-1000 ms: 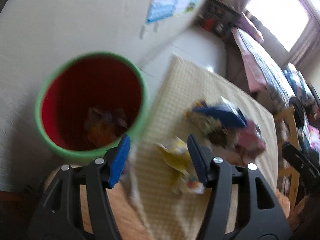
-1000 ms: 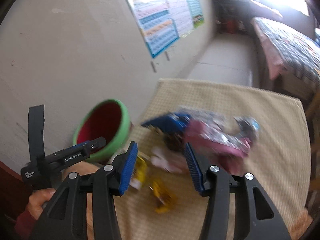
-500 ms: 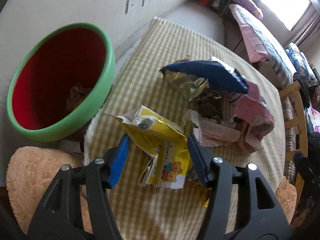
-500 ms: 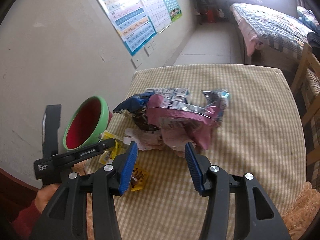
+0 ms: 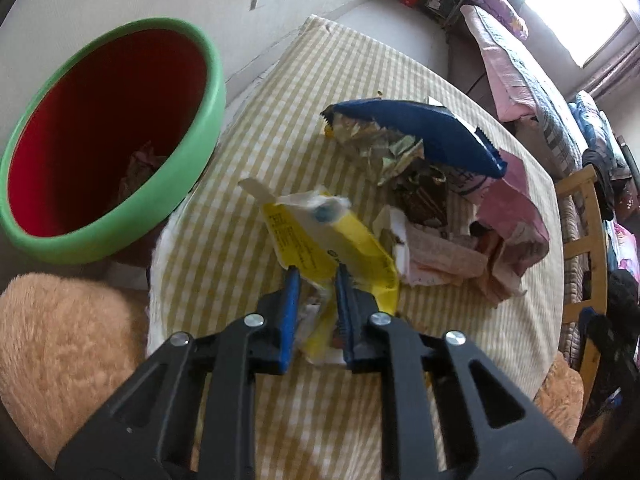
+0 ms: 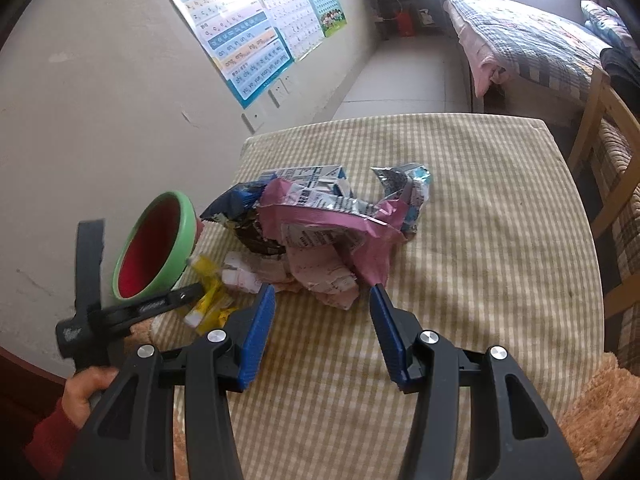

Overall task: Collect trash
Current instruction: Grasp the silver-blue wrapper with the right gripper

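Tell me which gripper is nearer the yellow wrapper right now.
Left. The left gripper is shut on the yellow wrapper; the right gripper is open, apart from it, near the pink wrapper.

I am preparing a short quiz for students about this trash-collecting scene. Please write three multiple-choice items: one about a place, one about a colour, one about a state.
1. Where does the bin stand, seen from the left wrist camera?
A. to the left of the checked tablecloth
B. on top of the wrapper pile
C. to the right of the table

2. What colour is the inside of the bin?
A. blue
B. red
C. white

3. In what state is the left gripper?
A. wide open above the bin
B. closed on the yellow wrapper
C. closed on the blue bag

Answers:
1 A, its green rim sits beside the cloth's left edge.
2 B, the inner wall is red.
3 B, the blue pads pinch the yellow wrapper, while the right gripper stands open.
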Tool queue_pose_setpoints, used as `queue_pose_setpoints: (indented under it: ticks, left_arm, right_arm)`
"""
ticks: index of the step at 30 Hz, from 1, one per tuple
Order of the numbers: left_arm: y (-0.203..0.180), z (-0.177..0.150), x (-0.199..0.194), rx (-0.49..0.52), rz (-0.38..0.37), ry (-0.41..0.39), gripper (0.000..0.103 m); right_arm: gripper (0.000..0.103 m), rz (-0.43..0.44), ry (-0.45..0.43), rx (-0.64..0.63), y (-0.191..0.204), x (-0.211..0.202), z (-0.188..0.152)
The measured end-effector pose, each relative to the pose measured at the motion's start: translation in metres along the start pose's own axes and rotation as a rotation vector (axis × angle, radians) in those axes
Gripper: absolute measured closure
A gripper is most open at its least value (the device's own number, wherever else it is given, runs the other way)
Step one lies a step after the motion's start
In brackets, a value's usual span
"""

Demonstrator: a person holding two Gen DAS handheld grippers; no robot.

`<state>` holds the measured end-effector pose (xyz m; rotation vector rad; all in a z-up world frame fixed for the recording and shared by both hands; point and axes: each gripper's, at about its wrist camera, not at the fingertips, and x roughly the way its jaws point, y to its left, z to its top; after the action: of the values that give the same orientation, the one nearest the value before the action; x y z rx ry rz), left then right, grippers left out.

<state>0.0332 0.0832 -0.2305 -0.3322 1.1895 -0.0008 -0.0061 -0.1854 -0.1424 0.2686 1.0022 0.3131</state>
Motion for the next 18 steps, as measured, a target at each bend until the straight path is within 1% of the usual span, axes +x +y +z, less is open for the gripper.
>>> queue_pose_setpoints:
  ticks: [2,3,4,5,8,11,13,15,18]
  left_arm:
    - [0.002,-0.005,-0.002,0.006,0.004,-0.005,0.083]
    - [0.003,-0.007,-0.003,0.008,0.004,-0.004,0.079]
    - [0.003,-0.008,-0.003,0.009,0.004,-0.004,0.069]
    - [0.004,-0.009,-0.005,0.009,0.005,-0.009,0.062]
    - [0.001,-0.007,-0.01,0.012,-0.005,-0.021,0.057]
    - [-0.004,-0.008,-0.016,0.036,-0.017,-0.045,0.053]
    - [-0.008,-0.008,-0.015,0.045,-0.031,-0.044,0.051]
    - [-0.011,-0.008,-0.013,0.047,-0.041,-0.04,0.05]
    - [-0.016,-0.005,-0.007,0.059,-0.021,-0.028,0.049]
  right_arm:
    - [0.054,-0.002,-0.001,0.023,-0.008,0.001,0.005]
    - [0.054,-0.003,-0.004,0.041,-0.013,0.002,0.01]
    - [0.054,-0.009,-0.009,0.06,-0.019,0.003,0.015]
    - [0.054,-0.019,-0.01,0.079,-0.024,0.004,0.021]
    - [0.054,-0.031,-0.02,0.127,-0.037,0.006,0.036]
    - [0.054,-0.056,-0.037,0.151,-0.049,0.01,0.052]
    - [0.054,-0.074,-0.025,0.166,-0.055,0.018,0.059]
    - [0.054,-0.074,-0.01,0.198,-0.063,0.029,0.068]
    - [0.054,-0.085,0.0,0.214,-0.066,0.046,0.081]
